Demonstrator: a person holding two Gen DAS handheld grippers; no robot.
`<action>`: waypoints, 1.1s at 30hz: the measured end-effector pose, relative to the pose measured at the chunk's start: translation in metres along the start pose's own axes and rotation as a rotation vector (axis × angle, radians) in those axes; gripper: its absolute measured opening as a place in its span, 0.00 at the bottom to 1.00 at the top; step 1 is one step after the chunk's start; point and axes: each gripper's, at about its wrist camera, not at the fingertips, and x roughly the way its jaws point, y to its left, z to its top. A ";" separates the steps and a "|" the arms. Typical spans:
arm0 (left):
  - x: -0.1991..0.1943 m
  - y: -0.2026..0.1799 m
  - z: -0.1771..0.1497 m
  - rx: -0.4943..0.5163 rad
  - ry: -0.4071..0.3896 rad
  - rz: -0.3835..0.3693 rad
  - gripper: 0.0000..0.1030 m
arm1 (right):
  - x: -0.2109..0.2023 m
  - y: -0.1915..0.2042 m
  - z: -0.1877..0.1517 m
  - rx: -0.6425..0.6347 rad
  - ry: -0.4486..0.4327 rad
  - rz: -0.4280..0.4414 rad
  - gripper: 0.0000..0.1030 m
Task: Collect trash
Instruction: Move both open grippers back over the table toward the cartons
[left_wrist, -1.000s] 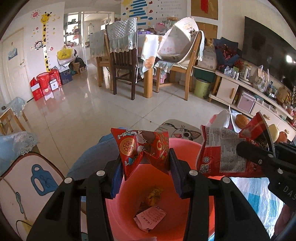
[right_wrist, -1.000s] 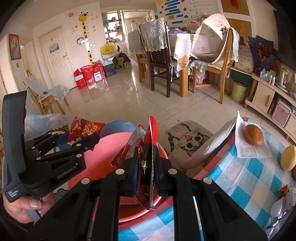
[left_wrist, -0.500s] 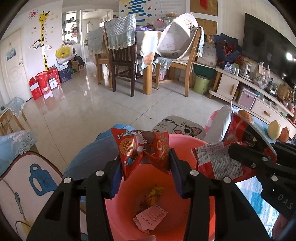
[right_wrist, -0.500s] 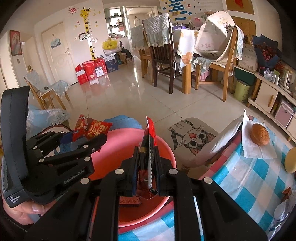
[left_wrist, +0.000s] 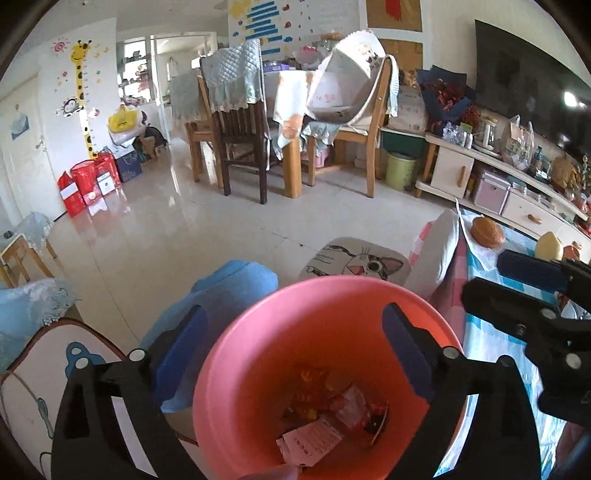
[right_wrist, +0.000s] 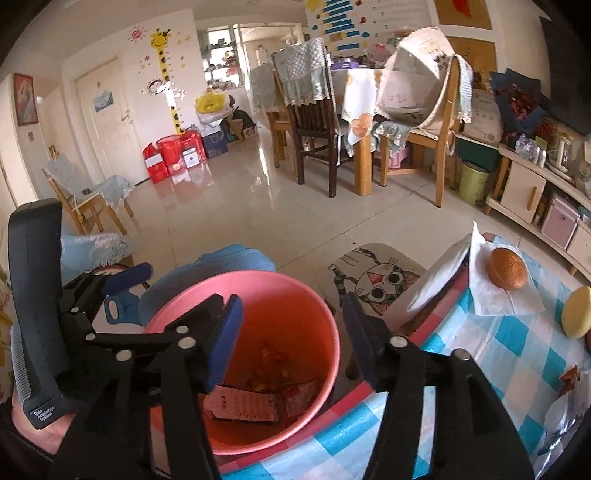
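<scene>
— While both tools hang over it, what do you count?
— One pink bucket (left_wrist: 258, 332), wrappers (right_wrist: 255, 398) piled at its bottom, too jumbled to count. Two grippers: left gripper (left_wrist: 291, 354) spread wide, empty; right gripper (right_wrist: 291, 339) likewise.
— And around?
— One bun (right_wrist: 506, 267) on the checked tablecloth (right_wrist: 517, 354); tiled floor (left_wrist: 184, 229), three chairs at a dining table (right_wrist: 360, 122).

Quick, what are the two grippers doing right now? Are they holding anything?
Left gripper: open, holding nothing, above the pink bin.
Right gripper: open, holding nothing, above the same bin.
</scene>
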 end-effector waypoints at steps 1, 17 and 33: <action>-0.001 0.000 0.002 -0.002 -0.002 0.004 0.91 | -0.003 -0.003 -0.001 0.009 -0.007 -0.006 0.67; -0.077 -0.065 0.019 0.075 -0.138 -0.057 0.93 | -0.160 -0.110 -0.050 0.169 -0.183 -0.215 0.91; -0.100 -0.300 -0.040 0.243 -0.084 -0.454 0.93 | -0.319 -0.269 -0.213 0.336 -0.175 -0.609 0.96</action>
